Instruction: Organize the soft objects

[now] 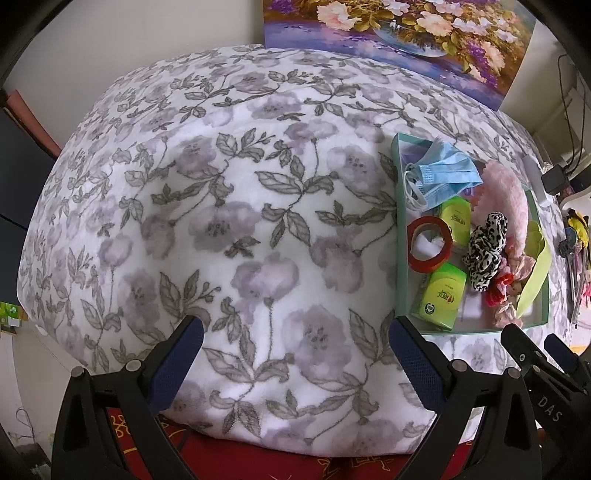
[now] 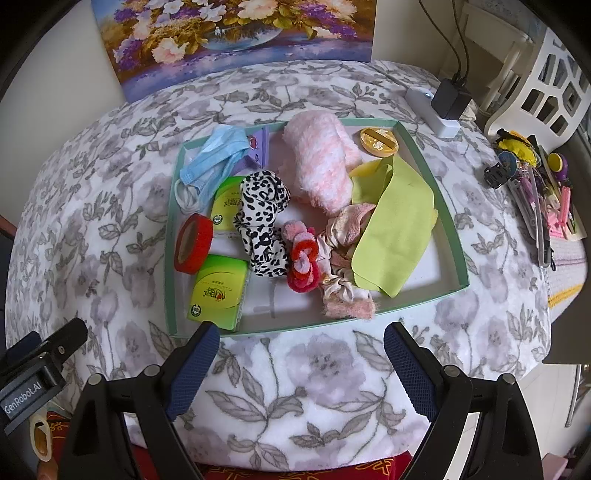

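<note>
Left gripper hangs over the floral blanket, jaws wide apart with nothing between them. Off to the right sits a green tray stuffed with a blue face mask, red tape roll, leopard-print scrunchie and fuzzy pink cloth.

Floral blanket over the table, flower painting against the pale wall, white lattice chair alongside.
</note>
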`<state>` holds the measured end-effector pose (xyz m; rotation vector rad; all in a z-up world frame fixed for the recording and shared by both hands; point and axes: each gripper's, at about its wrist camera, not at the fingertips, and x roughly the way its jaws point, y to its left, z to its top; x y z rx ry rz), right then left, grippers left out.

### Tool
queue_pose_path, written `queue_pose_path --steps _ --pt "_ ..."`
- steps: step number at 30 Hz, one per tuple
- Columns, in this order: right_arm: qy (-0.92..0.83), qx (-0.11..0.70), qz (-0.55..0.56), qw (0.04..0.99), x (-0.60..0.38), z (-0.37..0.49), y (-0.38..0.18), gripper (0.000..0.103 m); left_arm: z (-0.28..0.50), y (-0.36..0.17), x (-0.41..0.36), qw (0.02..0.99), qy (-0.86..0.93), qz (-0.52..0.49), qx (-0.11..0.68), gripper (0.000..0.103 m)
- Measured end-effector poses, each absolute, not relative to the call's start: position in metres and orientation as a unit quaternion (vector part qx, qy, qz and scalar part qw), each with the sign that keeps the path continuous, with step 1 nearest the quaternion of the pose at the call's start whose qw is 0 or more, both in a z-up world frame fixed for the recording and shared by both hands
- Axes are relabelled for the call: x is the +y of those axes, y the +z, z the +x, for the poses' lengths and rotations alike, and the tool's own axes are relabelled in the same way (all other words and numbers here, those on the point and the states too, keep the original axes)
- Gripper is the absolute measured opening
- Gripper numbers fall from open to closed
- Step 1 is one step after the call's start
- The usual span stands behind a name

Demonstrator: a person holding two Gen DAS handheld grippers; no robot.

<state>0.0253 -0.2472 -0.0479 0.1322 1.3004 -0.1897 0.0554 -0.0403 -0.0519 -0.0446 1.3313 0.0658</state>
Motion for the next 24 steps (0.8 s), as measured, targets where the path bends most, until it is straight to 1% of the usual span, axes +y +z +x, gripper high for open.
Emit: queue_pose_path --steps 24 --pt "-0.088 0.607 0.059 0.788 -0.2474 0.0266 -0.0513 0.093 0.0558 -0.0532 -0.0399 0.785 0.035 -0.019 0.618 0.1"
